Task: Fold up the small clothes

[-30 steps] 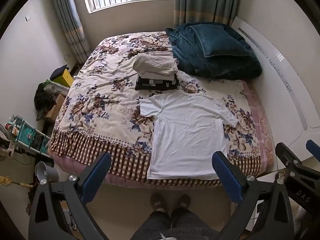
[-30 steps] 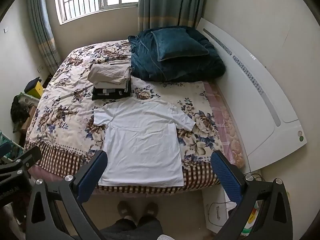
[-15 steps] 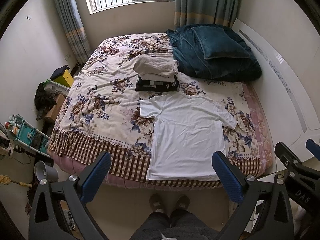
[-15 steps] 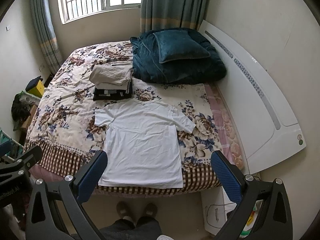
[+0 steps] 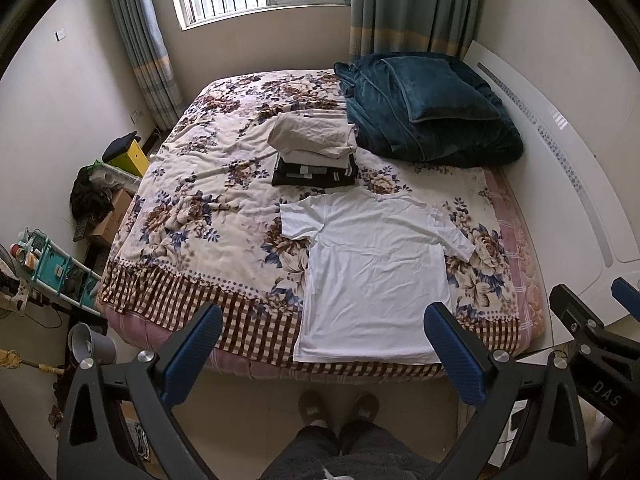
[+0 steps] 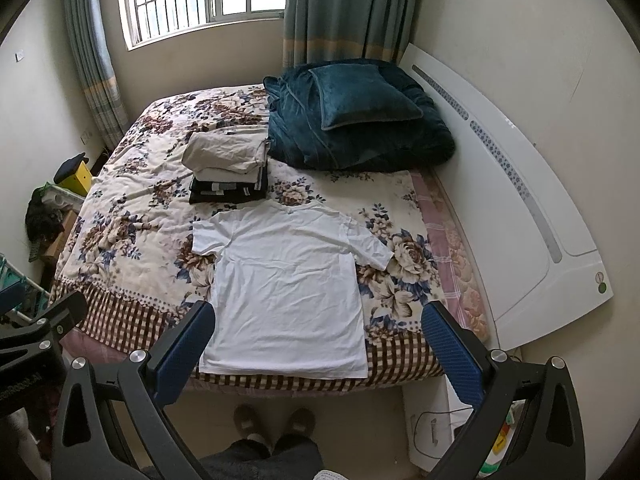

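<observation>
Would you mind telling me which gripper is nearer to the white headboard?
Right. The right gripper hovers over the white T-shirt's hem, nearer the white headboard; the left gripper sits farther left.

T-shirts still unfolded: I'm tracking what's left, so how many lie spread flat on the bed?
1: the white T-shirt lies flat near the bed's foot edge. The stack of folded clothes behind it may hide others.

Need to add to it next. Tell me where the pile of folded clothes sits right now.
In both views the folded pile sits mid-bed, just beyond the white T-shirt collar and left of the teal blanket.
</observation>
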Tool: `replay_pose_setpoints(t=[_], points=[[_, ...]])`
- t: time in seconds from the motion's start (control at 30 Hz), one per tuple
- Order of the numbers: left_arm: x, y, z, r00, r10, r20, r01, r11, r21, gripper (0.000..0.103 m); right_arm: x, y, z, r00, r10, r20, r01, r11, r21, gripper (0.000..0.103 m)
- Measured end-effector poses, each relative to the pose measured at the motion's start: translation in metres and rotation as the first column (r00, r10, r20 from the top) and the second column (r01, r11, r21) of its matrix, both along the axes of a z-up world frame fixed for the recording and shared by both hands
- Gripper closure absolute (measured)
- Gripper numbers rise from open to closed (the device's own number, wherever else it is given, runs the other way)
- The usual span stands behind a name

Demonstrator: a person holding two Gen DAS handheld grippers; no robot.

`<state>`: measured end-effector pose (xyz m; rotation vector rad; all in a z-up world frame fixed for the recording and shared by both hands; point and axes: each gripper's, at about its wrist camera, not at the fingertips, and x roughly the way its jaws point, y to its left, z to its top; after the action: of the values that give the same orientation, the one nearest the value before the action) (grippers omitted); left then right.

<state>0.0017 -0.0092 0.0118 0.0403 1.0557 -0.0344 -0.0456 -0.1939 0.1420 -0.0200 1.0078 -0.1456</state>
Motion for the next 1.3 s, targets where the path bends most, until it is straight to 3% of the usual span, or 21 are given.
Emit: replay_pose_setpoints(t=[1.3], points=[[0.005, 0.000, 0.009, 1.000, 0.003, 0.011, -0.003, 1.000, -0.004, 0.000, 0.004, 0.005, 0.015, 1.000, 0.006, 0.014, -0.006, 1.000, 0.001, 0.000]])
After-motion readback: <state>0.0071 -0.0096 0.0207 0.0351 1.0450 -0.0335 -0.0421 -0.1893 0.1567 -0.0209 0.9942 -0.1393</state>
